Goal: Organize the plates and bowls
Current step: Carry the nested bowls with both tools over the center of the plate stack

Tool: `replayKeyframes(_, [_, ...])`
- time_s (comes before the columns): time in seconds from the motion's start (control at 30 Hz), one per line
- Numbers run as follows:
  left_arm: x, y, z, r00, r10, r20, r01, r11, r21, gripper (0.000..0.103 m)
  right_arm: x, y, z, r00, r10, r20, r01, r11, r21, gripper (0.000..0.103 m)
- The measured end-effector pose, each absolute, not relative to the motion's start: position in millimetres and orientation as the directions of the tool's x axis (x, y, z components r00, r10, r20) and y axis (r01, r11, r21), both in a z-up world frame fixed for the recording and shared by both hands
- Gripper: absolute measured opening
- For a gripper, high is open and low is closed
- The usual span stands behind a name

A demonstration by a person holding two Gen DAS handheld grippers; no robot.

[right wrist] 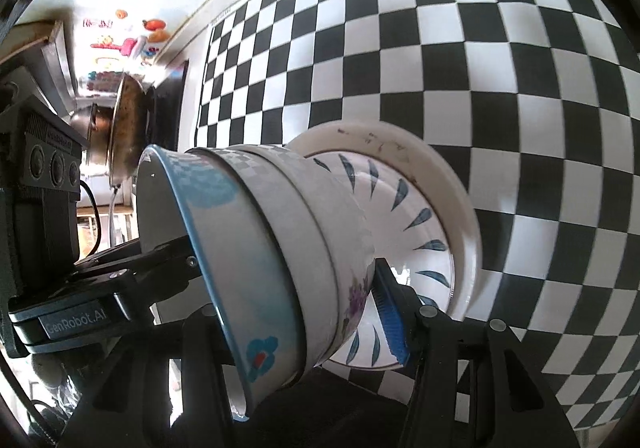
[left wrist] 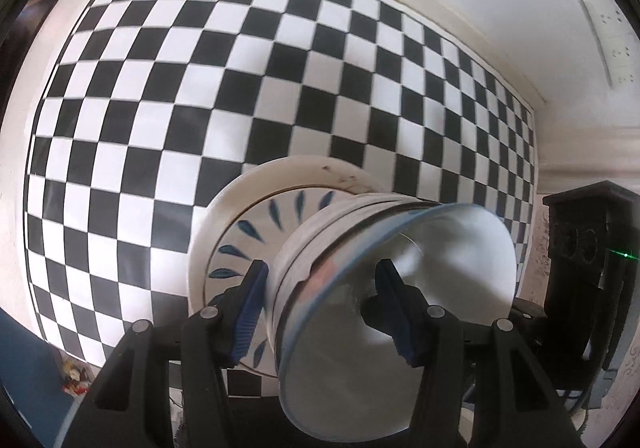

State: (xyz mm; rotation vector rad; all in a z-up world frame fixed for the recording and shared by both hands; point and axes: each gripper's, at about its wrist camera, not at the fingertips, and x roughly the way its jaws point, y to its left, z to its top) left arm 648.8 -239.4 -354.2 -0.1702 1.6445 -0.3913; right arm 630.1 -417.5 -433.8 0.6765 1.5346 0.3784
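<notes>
A stack of nested bowls [left wrist: 320, 232] stands on a blue-leaf plate [left wrist: 248, 232], which lies on a larger white plate [left wrist: 224, 207]. The top bowl [left wrist: 420, 288] has a blue rim. My left gripper [left wrist: 320, 268] is shut on the bowls' side wall, one pad outside and the other inside the top bowl. From the opposite side, my right gripper [right wrist: 288, 260] is shut on the same bowl stack [right wrist: 280, 232]. Its right pad [right wrist: 390, 312] presses on the lowest, flowered bowl [right wrist: 352, 288] just above the leaf plate [right wrist: 416, 232]; its other finger is hidden inside the top bowl.
A black-and-white checkered cover [left wrist: 200, 87] fills the table under the plates. A black device [left wrist: 580, 232] stands at the cover's right edge. In the right wrist view a metal pot [right wrist: 120, 127] sits to the left, with the left gripper's black housing [right wrist: 80, 312] low beside it.
</notes>
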Motion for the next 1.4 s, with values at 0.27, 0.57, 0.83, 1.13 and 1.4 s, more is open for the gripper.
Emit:
replayKeyframes(0.27, [646, -232, -373, -0.155, -0.329, -0.932, 0.094, 0.934, -0.345, 0.052, 634, -404, -457, -0.014, 0.622, -0.783, 0.201, 0.768, 0.608, 0.055])
replayKeyframes(0.57, [642, -235, -387, -0.183, -0.313, -0.932, 0.081, 0.94, -0.332, 0.052, 630, -401, -473, -0.04, 0.628, -0.777, 0.221, 0.764, 0.606, 0.055])
replayKeyframes(0.83, [640, -236, -393, -0.194, -0.303, -0.933, 0.081, 0.943, -0.323, 0.052, 628, -401, -479, -0.049, 0.611, -0.79, 0.219, 0.779, 0.588, 0.054])
replayKeyframes(1.13, [638, -237, -391, -0.186, -0.289, -0.939, 0.095, 0.946, -0.31, 0.052, 628, -399, -481, -0.057, 0.611, -0.789, 0.219, 0.779, 0.587, 0.054])
replayKeyframes(1.4, [639, -238, -390, -0.182, -0.279, -0.943, 0.106, 0.948, -0.301, 0.052, 627, -403, -479, -0.055, 0.604, -0.795, 0.226, 0.783, 0.58, 0.054])
